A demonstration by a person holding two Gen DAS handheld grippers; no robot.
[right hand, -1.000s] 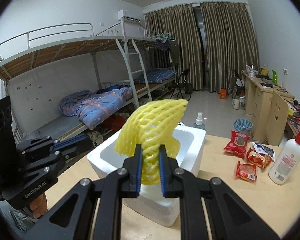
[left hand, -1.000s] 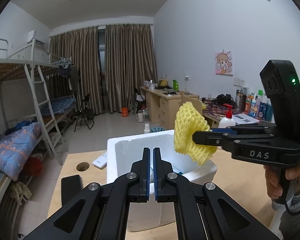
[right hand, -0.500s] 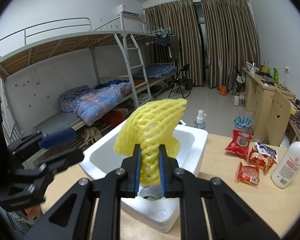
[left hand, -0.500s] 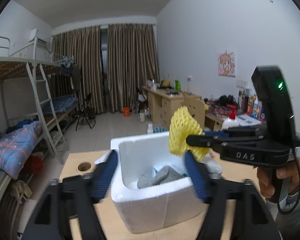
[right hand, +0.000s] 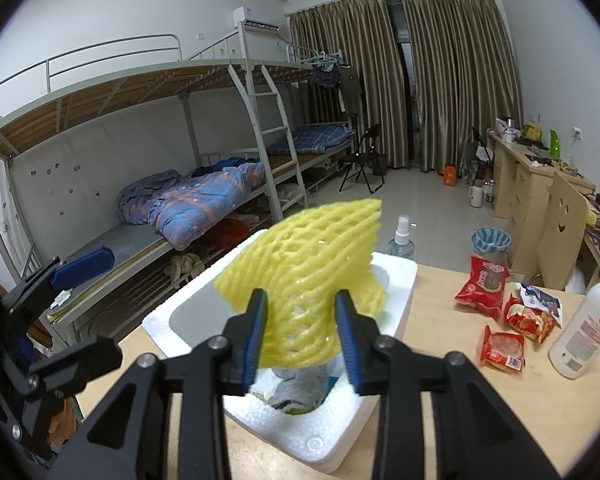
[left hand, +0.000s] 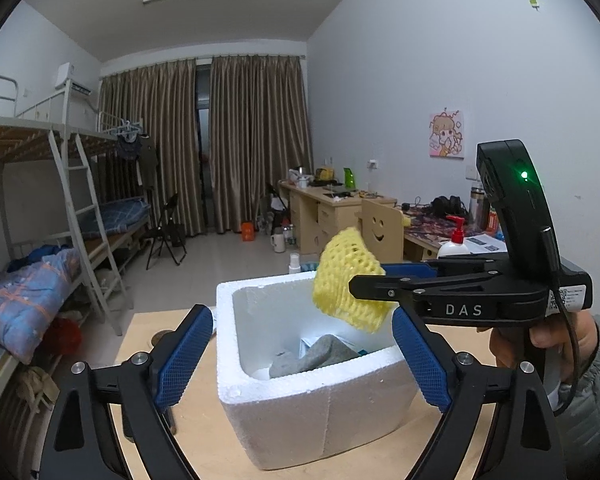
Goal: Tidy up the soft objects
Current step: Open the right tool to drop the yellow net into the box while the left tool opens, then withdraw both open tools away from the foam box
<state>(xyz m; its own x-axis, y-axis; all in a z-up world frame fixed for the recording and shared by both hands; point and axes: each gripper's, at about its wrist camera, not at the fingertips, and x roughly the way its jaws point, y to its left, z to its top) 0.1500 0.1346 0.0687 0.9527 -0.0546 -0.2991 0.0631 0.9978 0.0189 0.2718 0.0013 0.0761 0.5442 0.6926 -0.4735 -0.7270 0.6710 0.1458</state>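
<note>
A yellow foam net (right hand: 312,256) hangs over the open white foam box (right hand: 396,280), between the pads of my right gripper (right hand: 301,300). Those jaws are opening, but the net still spans the gap, touches both pads and stays up. From the left wrist view the net (left hand: 344,280) sits at the tip of the right gripper (left hand: 370,276), above the back right of the box (left hand: 300,412). A grey cloth (left hand: 316,356) lies inside. My left gripper (left hand: 302,316) is opening wide and holds nothing; its fingers frame the box from the near side.
Three red snack packets (right hand: 482,286) and a white pump bottle (right hand: 584,332) lie on the wooden table (right hand: 460,400), right of the box. A spray bottle (right hand: 402,236) stands behind it. A person's hand (left hand: 512,344) grips the right handle. The table has a round hole (left hand: 162,336).
My left jaws went from fully shut to wide open. My right jaws spread apart around the net, which swelled with them and stayed above the box.
</note>
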